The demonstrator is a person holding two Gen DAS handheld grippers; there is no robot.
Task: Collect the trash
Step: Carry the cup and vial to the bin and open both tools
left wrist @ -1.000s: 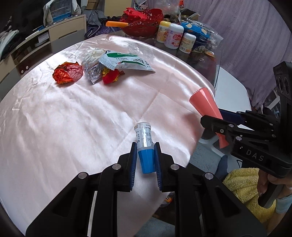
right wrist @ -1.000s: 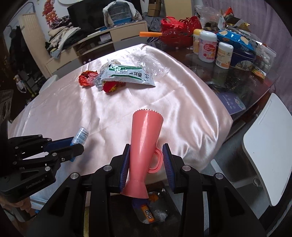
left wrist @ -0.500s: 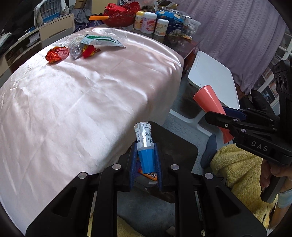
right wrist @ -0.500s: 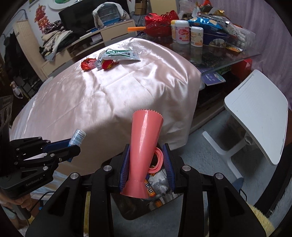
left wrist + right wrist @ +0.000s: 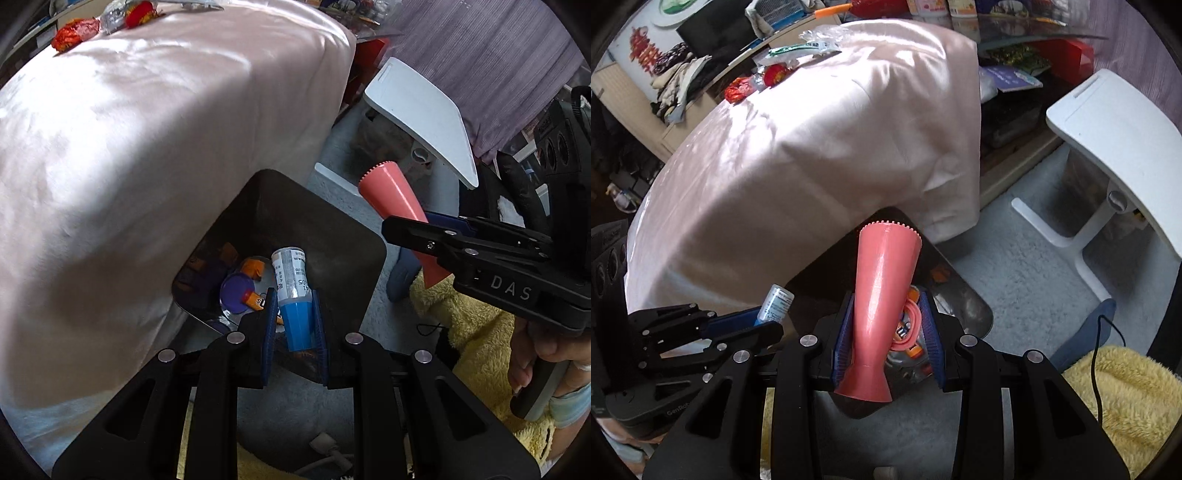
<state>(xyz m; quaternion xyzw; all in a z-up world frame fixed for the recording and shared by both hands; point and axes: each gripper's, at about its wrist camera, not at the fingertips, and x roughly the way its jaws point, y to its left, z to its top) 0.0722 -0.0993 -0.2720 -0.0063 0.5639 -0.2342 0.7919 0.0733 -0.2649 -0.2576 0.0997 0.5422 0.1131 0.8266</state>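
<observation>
- Left gripper clamps a small blue-capped labelled vial; right gripper clamps a pink plastic cone.
- Centre both over the dark bin (already holding wrappers) before releasing.

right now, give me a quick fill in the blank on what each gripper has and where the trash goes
1. The left gripper is shut on a small bottle with a ____ cap.
2. The right gripper holds a ____ cone-shaped cup.
3. Both items hang above the dark ____ on the floor.
4. Wrappers remain on the ____ tablecloth.

Missing words: blue; pink; bin; pink
</observation>
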